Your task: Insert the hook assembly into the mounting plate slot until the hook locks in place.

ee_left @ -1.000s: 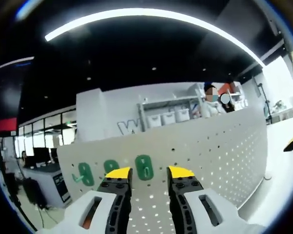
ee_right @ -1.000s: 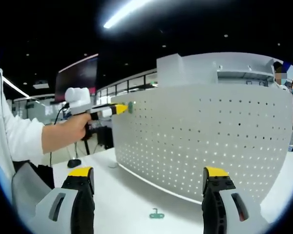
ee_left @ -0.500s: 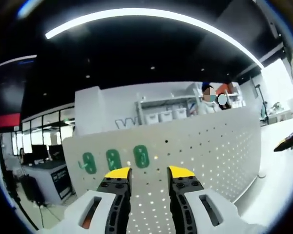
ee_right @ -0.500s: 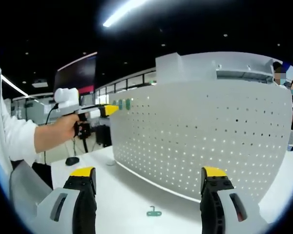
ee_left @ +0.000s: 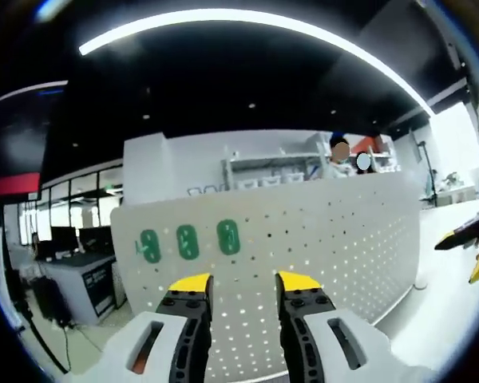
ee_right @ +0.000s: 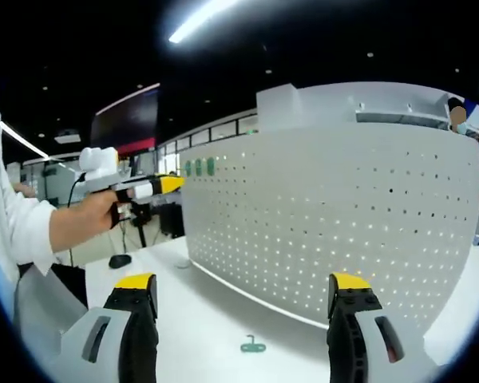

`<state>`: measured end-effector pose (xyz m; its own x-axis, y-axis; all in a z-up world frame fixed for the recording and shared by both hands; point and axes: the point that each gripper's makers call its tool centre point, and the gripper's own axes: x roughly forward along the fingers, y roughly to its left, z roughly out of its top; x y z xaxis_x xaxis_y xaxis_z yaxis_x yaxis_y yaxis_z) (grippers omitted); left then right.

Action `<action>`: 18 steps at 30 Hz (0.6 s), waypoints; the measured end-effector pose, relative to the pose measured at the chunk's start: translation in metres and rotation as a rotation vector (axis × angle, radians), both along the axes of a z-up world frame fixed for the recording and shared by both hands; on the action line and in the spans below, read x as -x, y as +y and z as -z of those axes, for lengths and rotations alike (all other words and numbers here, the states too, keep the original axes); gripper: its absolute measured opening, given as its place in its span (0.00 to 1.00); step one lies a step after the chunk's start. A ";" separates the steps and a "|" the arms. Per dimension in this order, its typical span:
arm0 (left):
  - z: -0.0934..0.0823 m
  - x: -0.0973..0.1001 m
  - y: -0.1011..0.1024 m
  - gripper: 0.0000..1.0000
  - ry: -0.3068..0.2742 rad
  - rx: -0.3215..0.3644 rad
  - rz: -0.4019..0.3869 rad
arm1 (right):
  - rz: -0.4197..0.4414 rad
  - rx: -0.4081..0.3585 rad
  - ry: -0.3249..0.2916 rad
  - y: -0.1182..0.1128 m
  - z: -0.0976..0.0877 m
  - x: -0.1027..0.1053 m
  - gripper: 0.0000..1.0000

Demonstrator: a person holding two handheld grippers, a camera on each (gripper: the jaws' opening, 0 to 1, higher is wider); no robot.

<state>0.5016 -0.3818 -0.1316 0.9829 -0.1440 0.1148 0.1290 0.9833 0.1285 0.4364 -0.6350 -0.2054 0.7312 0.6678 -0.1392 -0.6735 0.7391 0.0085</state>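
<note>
Up front, the left gripper [ee_left: 239,281] had its yellow-tipped jaws a narrow gap apart w/ nothing between them, aimed at the upper left part of the mounting plate [ee_left: 335,239], a white perforated board standing upright on the table [ee_left: 451,307]. Three green hook pieces [ee_left: 187,242] sat on the board's face just beyond the jaw tips, side by side in a row, each an oval w/ its long axis running up-down the board. The leftmost one looked to have a small prong sticking out sideways; detail too small to confirm. At the right edge of that view the right gripper [ee_left: 471,249] came in, dark jaws w/ yellow tips.

Right gripper [ee_right: 244,284] jaws were spread wide, empty. Between them, low on the white table [ee_right: 207,315], lay a small green hook assembly [ee_right: 252,345], flat on the surface, long axis roughly left-right in the view w/ a short stub rising from its middle. It sat in front of the board [ee_right: 343,215], apart from its base. Further out, at left, a person's hand [ee_right: 92,223] w/ a white sleeve [ee_right: 16,227] held the left gripper [ee_right: 166,185], tips just short of the board's top left corner, near the green pieces [ee_right: 199,167] mounted there. Ceiling light strips [ee_left: 247,20] overhead; shelving w/ bins [ee_left: 263,171] behind the board.
</note>
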 end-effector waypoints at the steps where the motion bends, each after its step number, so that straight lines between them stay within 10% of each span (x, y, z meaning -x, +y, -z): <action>1: 0.000 0.002 0.000 0.34 0.000 0.000 0.001 | -0.003 0.000 0.000 0.000 0.001 -0.001 0.89; 18: 0.013 0.035 0.000 0.48 0.043 0.019 0.019 | -0.091 0.079 0.063 0.005 0.048 -0.014 0.77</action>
